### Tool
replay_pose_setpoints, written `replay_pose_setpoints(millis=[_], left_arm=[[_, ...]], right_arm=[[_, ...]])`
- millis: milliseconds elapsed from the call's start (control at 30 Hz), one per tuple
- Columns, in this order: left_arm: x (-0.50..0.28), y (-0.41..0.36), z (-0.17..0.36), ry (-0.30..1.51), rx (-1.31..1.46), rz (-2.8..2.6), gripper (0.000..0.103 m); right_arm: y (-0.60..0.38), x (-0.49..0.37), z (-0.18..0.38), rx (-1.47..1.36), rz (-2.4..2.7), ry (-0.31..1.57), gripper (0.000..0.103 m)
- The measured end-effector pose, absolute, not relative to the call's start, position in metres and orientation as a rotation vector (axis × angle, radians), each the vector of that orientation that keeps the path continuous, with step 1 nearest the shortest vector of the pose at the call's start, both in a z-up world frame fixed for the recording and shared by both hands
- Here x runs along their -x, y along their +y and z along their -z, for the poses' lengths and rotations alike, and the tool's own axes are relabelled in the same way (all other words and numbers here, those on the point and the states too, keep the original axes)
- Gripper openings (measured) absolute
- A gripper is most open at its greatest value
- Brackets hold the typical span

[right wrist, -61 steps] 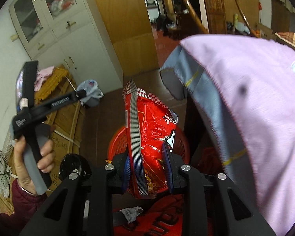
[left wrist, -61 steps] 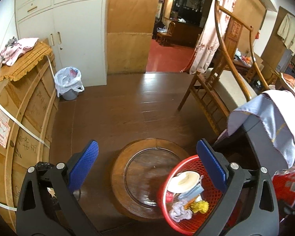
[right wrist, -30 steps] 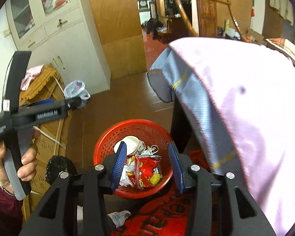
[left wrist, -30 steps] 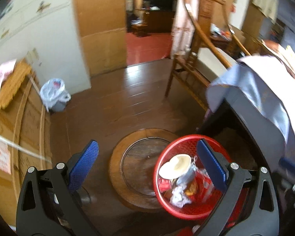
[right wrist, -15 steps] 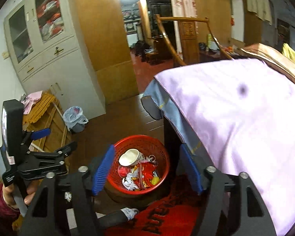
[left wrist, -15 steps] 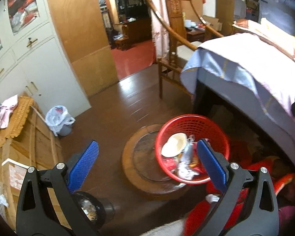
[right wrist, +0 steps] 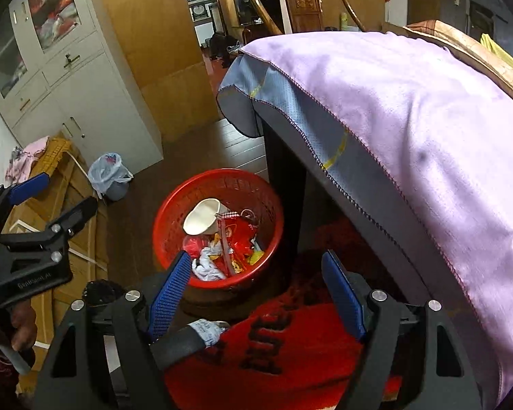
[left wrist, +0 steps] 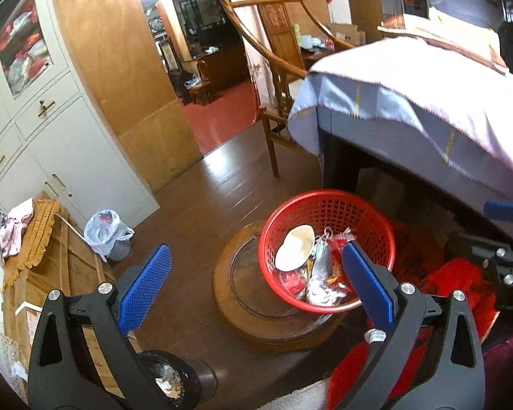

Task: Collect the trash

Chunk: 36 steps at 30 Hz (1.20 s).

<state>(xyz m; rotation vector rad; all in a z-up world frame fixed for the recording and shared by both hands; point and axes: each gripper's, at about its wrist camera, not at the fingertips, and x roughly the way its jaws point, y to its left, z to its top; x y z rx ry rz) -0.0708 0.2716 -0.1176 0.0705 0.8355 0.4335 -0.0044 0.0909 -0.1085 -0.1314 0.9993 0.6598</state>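
A red mesh basket (left wrist: 328, 205) (right wrist: 229, 179) stands on a round wooden stool (left wrist: 242, 307) by the table. Inside lie a white paper bowl (left wrist: 296, 247) (right wrist: 201, 218), a red snack wrapper (right wrist: 236, 242), crumpled white paper (right wrist: 207, 270) and other scraps. My left gripper (left wrist: 253, 283) hovers open above the floor left of the basket, nothing between its blue pads. My right gripper (right wrist: 256, 287) is above the basket's near rim; its jaws are opening and hold nothing. In the right wrist view the left gripper (right wrist: 51, 201) shows at the left edge, held by a hand (right wrist: 20, 324).
A table under a lilac cloth (right wrist: 410, 119) fills the right. A red mat (right wrist: 273, 352) lies below. A small bin with a plastic bag (left wrist: 107, 235) stands by white cabinets (left wrist: 51, 143). A wooden crate (left wrist: 48, 273), a wooden chair (left wrist: 277, 78) and a dark round can (left wrist: 169, 379) surround the brown floor.
The right gripper let go of the red snack wrapper, which now lies in the basket, and its jaws spread as it drew back. The left gripper swung back and rolled, so the basket looks farther off.
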Motion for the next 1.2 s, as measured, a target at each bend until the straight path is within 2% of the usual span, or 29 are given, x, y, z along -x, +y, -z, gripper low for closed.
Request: replay_pose_setpoints(millis=[367, 1200], left_arm=[[0.062, 0.282, 0.145, 0.9, -0.053, -0.441, 0.096], [0.061, 0.266, 0.142, 0.891, -0.089, -0.421, 0.096]], right_arm=[[0.11, 0.001, 0.13, 0.168, -0.68, 1.056, 0.078], [0.105, 0.004, 0.125, 0.18, -0.675, 1.042, 0.081]])
